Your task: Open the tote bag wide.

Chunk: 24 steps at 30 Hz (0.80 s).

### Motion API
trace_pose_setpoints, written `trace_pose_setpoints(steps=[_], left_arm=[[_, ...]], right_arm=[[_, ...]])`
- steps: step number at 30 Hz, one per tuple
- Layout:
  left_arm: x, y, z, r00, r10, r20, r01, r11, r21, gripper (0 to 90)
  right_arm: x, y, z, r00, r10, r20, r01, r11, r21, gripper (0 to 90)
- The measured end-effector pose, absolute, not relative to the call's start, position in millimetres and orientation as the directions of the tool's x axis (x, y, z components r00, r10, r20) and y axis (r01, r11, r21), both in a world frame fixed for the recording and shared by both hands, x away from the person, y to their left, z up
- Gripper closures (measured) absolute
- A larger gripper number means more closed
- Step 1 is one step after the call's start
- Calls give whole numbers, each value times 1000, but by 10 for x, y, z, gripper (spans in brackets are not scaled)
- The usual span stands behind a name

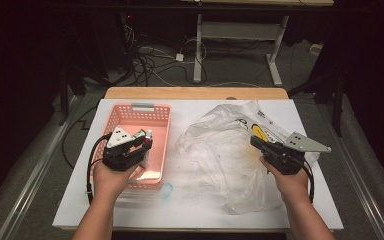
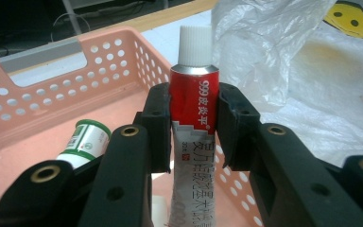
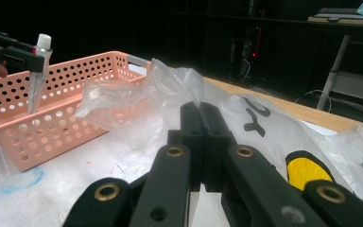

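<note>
Ointment tube held over the pink basket

The left gripper (image 2: 193, 125) pinches a red-and-white tube (image 2: 192, 106) above the pink basket (image 1: 161, 116), where a green-capped bottle (image 2: 82, 144) lies; the right gripper (image 3: 201, 142), jaws pressed together, rests against the crumpled plastic bag (image 1: 220, 150) on the white table (image 1: 180, 210); cables (image 1: 150, 62) beyond.

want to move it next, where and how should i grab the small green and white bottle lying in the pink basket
Grip the green and white bottle across its round body, coming straight down from above. It lies on its side on the pink basket floor, and the walls block a level approach.
</note>
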<state>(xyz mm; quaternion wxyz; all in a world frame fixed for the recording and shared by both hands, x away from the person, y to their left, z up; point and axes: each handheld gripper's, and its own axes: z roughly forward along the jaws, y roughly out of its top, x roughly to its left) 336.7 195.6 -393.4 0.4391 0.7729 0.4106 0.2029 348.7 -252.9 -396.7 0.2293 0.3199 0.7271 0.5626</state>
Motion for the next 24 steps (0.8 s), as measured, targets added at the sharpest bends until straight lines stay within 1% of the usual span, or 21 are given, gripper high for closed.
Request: trace_pose_setpoints(steps=[7,11,24], left_arm=[[3329,1956,-3909,589,806,-63,433,-250,866,664],[3336,1958,-3910,591,803,-80,436,-234,869,664],[3225,1873,-3741,621,780,-76,381,-216,899,664]], right_arm=[[3474,-2535,-3951,-690,723,20,199,163,966,900],[3473,-2526,-3958,-694,720,27,204,161,966,900],[3465,-2535,-3937,-694,719,21,195,160,968,900]])
